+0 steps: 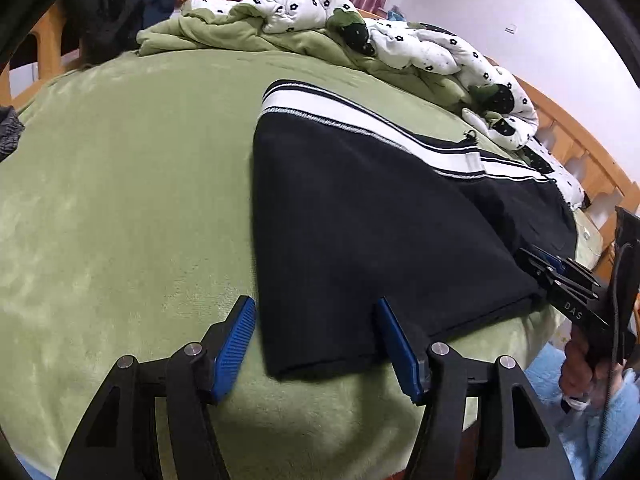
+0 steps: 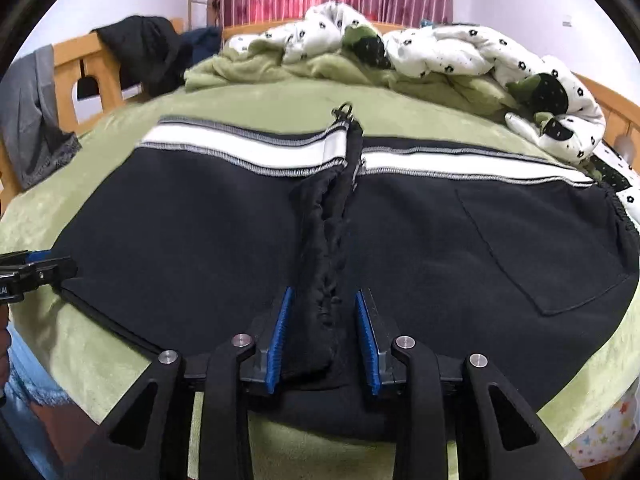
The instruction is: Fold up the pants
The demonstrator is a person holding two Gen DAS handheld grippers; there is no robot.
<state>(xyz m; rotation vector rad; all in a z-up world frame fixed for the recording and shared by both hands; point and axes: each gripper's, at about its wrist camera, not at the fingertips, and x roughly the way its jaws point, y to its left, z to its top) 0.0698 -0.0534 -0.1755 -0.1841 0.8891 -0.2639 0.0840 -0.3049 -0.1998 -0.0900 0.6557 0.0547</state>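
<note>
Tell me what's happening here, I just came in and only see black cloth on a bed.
A person with a gripper in each hand is folding black pants spread flat on a green blanket. The left gripper is open at the near left corner of the pants. The right gripper is open around the bunched middle seam at the near edge. Neither has closed, and no fold shows yet.

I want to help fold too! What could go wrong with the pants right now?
1. The left gripper is open around only a corner of the pants, so shutting there may catch just one layer.
2. The right gripper straddles the bunched middle seam; lifting there could crumple the fold.
3. The near edge hangs close to the edge of the bed, so the pants might slide off.
</note>
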